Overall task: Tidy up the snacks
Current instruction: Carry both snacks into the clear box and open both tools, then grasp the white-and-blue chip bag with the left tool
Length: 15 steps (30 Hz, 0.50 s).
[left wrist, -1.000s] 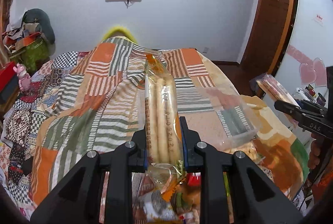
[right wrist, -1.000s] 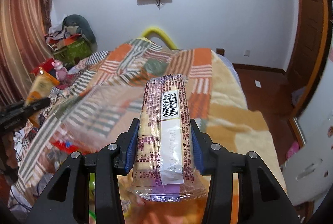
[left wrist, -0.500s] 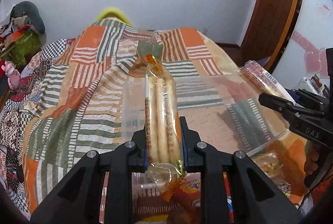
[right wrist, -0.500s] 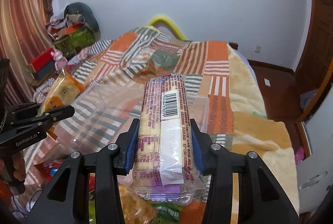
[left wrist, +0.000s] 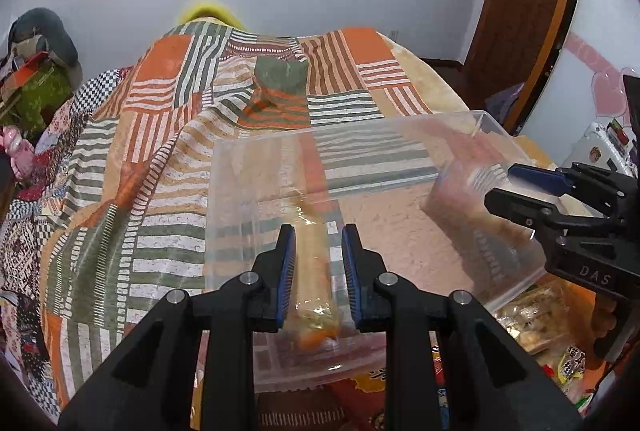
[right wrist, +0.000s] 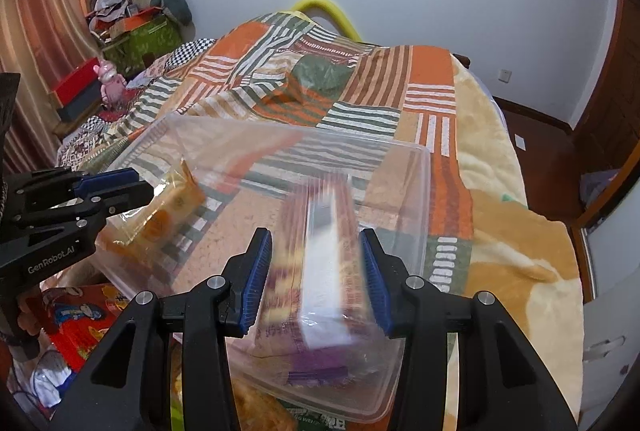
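A clear plastic container [left wrist: 360, 125] [right wrist: 280, 129] lies on the patchwork quilt, and both grippers reach into it from the near side. My left gripper [left wrist: 319, 231] [right wrist: 140, 187] has a slim clear pack of breadsticks [left wrist: 314, 271] [right wrist: 168, 211] between its blue pads. That pack is blurred and sits low, with a sliver of gap on its right. My right gripper [right wrist: 316, 235] [left wrist: 500, 187] frames a purple biscuit pack [right wrist: 320, 271] [left wrist: 456, 199]. This pack is smeared lengthwise, loose between the pads, and its lower end is inside the container.
More snack bags lie under and beside the container's near edge, among them a red cartoon bag [right wrist: 80, 323] and a clear bag of biscuits [left wrist: 528, 319]. The quilt [left wrist: 160, 151] covers the bed beyond. A wooden door [left wrist: 520, 11] is on the right and piled clutter [right wrist: 140, 31] on the left.
Both grippers came down and forward over the container. The two packs were sharp and tightly pinched before. They now look blurred and lower, slipping from the pads into the container.
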Each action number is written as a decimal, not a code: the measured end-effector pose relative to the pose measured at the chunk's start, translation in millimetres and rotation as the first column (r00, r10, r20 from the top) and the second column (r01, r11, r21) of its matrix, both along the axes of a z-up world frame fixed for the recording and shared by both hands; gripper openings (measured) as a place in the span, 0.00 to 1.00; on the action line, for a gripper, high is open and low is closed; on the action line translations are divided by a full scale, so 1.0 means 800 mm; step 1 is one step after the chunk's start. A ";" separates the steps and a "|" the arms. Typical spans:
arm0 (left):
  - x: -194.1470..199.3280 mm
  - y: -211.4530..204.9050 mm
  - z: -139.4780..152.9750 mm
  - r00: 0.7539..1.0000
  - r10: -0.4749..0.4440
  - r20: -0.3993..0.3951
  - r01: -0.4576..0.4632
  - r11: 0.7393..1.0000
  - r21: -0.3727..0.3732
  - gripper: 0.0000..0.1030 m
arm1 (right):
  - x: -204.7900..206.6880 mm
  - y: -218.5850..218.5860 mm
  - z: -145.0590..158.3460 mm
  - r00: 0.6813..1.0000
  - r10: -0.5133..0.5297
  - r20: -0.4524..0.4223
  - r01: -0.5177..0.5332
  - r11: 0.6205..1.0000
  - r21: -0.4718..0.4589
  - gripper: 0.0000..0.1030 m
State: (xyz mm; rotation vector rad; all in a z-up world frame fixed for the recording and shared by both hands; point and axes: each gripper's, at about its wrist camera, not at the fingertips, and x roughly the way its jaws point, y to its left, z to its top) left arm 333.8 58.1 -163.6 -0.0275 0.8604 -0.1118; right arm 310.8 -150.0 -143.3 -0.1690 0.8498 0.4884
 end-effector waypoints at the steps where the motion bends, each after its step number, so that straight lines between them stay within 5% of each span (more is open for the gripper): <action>1: -0.001 0.000 0.001 1.000 0.002 -0.002 -0.002 1.000 0.000 0.23 | -0.002 -0.001 0.003 1.000 0.000 0.005 0.000 1.000 -0.001 0.40; 6: -0.009 0.007 0.012 1.000 0.025 -0.001 -0.025 1.000 -0.004 0.29 | -0.011 -0.005 0.018 1.000 -0.001 0.024 0.000 1.000 0.017 0.41; 11: -0.037 0.018 0.039 0.997 0.065 0.051 -0.065 0.998 -0.002 0.57 | -0.031 -0.013 0.037 0.999 -0.003 0.048 0.001 0.999 0.047 0.44; 15: -0.070 0.029 0.063 0.992 0.086 0.091 -0.087 0.996 0.011 0.64 | -0.053 -0.018 0.054 0.997 -0.005 0.075 0.000 0.998 0.064 0.48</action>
